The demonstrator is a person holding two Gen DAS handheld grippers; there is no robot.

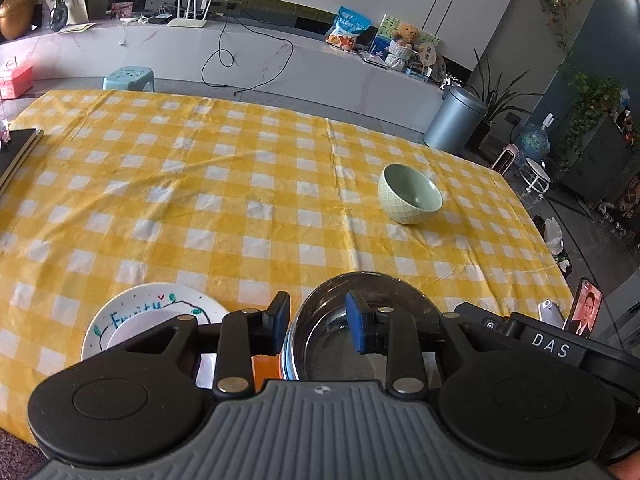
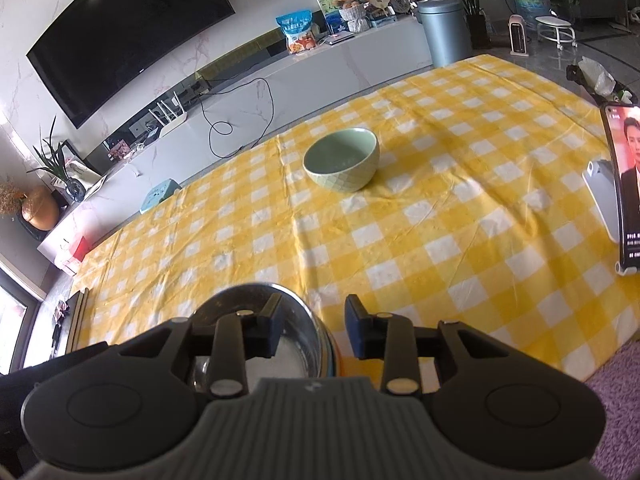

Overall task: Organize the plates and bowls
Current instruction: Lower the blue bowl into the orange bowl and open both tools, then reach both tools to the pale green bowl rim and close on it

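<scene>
The left gripper (image 1: 318,322) stands partly open astride the left rim of a stainless steel bowl (image 1: 336,320): one blue pad is outside the wall, the other inside over the basin, and neither visibly presses on the metal. The right gripper (image 2: 314,328) is likewise partly open across the opposite rim of the same steel bowl (image 2: 256,300), its left finger inside the basin and its right finger outside over the cloth, with a gap between pad and rim. The bowl sits at the near edge of the worktop (image 1: 240,184), which is covered by a yellow-and-white checked tablecloth.

Just beside the steel bowl, toward the near left corner, lies a white plate (image 1: 160,312) with blue lettering and a leafy vine drawn on it, partly hidden by the left gripper's body. A pale green ceramic bowl (image 1: 410,194) with a diamond-patterned outside stands upright and empty well apart, toward the far right part of the worktop. A phone (image 2: 626,184) showing a video stands propped at the right edge, and a dark notebook (image 1: 16,152) lies at the left edge.
</scene>
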